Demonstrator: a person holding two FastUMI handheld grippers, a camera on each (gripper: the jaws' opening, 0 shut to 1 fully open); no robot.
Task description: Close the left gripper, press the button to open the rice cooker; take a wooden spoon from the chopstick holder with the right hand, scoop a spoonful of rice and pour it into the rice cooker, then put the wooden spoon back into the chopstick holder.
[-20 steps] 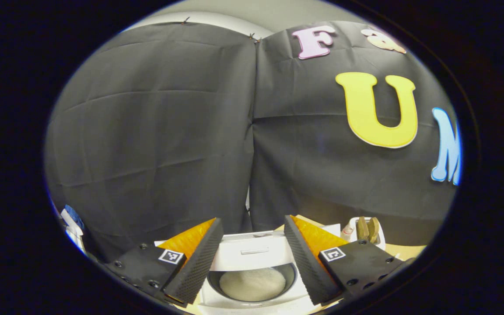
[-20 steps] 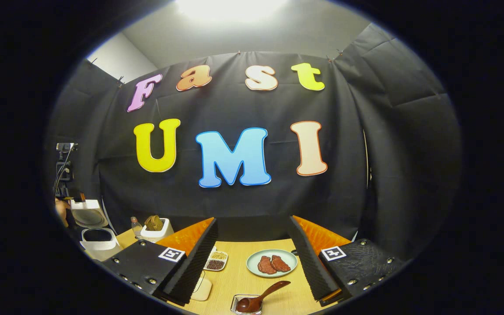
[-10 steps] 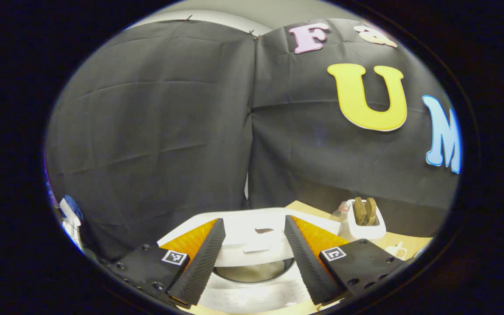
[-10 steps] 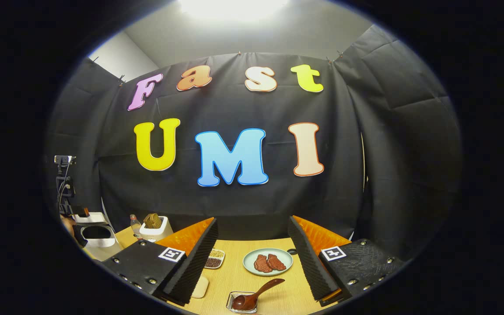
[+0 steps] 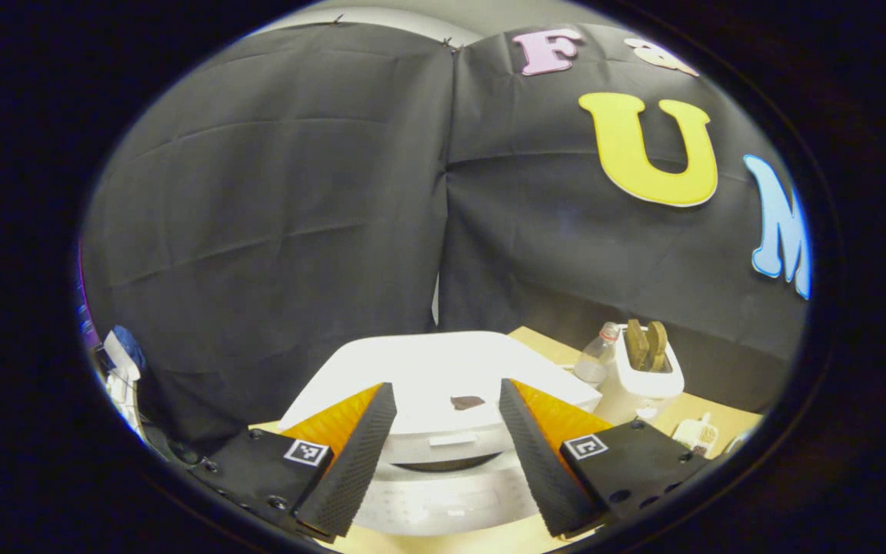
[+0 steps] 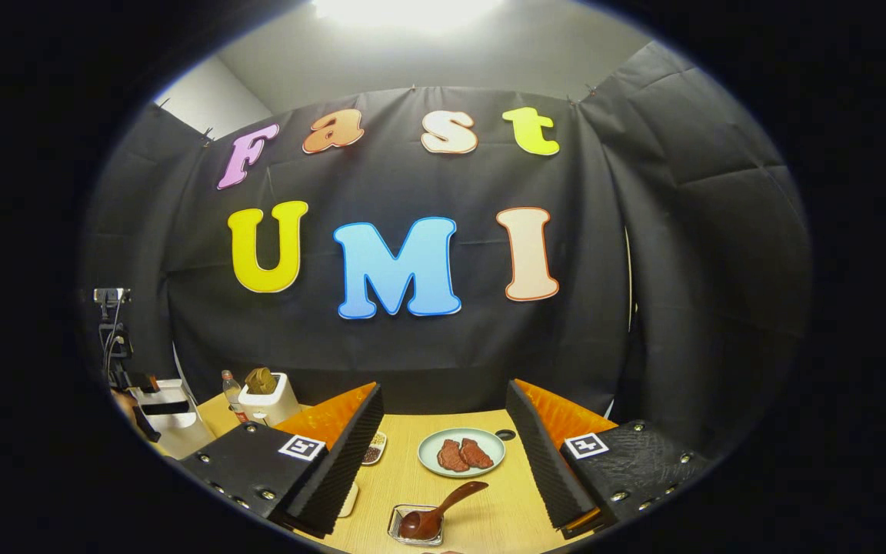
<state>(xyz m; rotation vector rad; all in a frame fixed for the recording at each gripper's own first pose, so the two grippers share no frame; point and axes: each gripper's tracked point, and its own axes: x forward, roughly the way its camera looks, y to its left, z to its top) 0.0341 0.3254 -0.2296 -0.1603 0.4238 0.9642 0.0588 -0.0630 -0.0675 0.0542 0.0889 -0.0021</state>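
Note:
The white rice cooker (image 5: 443, 377) stands right before my left gripper (image 5: 443, 454), its lid lowered almost onto the body with a thin dark gap left. The left gripper is open, one finger on each side of the lid's front, holding nothing. A white chopstick holder (image 5: 643, 381) with wooden spoons (image 5: 645, 344) stands to the right of the cooker. My right gripper (image 6: 443, 454) is open above the wooden table (image 6: 504, 523). A dark wooden spoon (image 6: 435, 512) lies in a small glass dish between its fingers. Far left are the cooker (image 6: 170, 419) and the holder (image 6: 268, 402).
A green plate (image 6: 461, 452) with two pieces of meat sits mid-table. A small divided dish (image 6: 373, 450) of beans lies behind my right gripper's left finger. A plastic bottle (image 5: 595, 362) stands beside the chopstick holder. A camera stand (image 6: 111, 323) rises at the far left.
The rice cooker's lid has swung down from upright to nearly shut, hiding the pot of rice. Both grippers stay open; the right gripper's view has tilted slightly.

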